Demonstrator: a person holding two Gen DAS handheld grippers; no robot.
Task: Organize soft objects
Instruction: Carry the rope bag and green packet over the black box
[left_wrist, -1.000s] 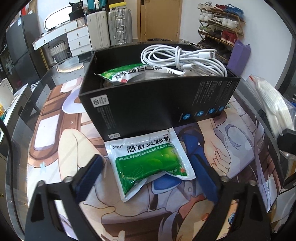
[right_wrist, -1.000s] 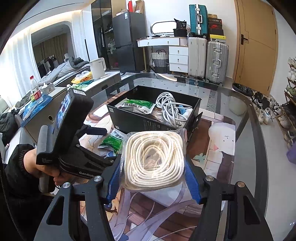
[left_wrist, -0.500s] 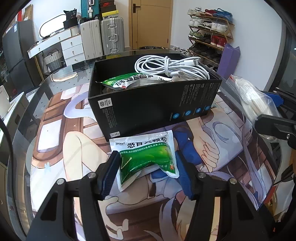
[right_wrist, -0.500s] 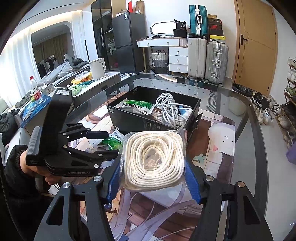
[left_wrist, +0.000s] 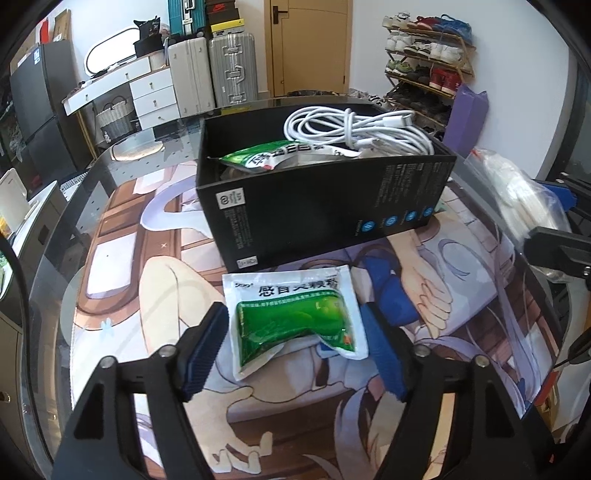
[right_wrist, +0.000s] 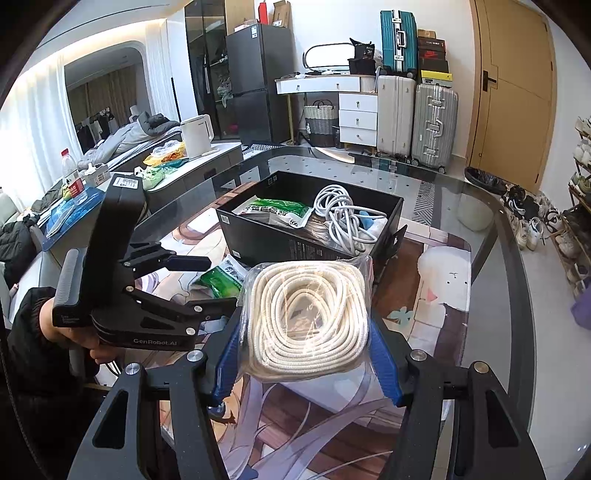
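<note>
The left gripper (left_wrist: 293, 343) gapes wide around the green sachet (left_wrist: 295, 317), pads not touching it, just before the black box (left_wrist: 325, 206) near wall. The right gripper (right_wrist: 303, 343) clamps the bagged rope coil (right_wrist: 306, 317) beside the box's corner, above open mat.

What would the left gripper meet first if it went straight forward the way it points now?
The green medicine sachet lying between the open left gripper's fingers; beyond it, probably the black box's near wall.

Left tool (left_wrist: 295, 343) parted and low, right tool (right_wrist: 303, 354) clamped
</note>
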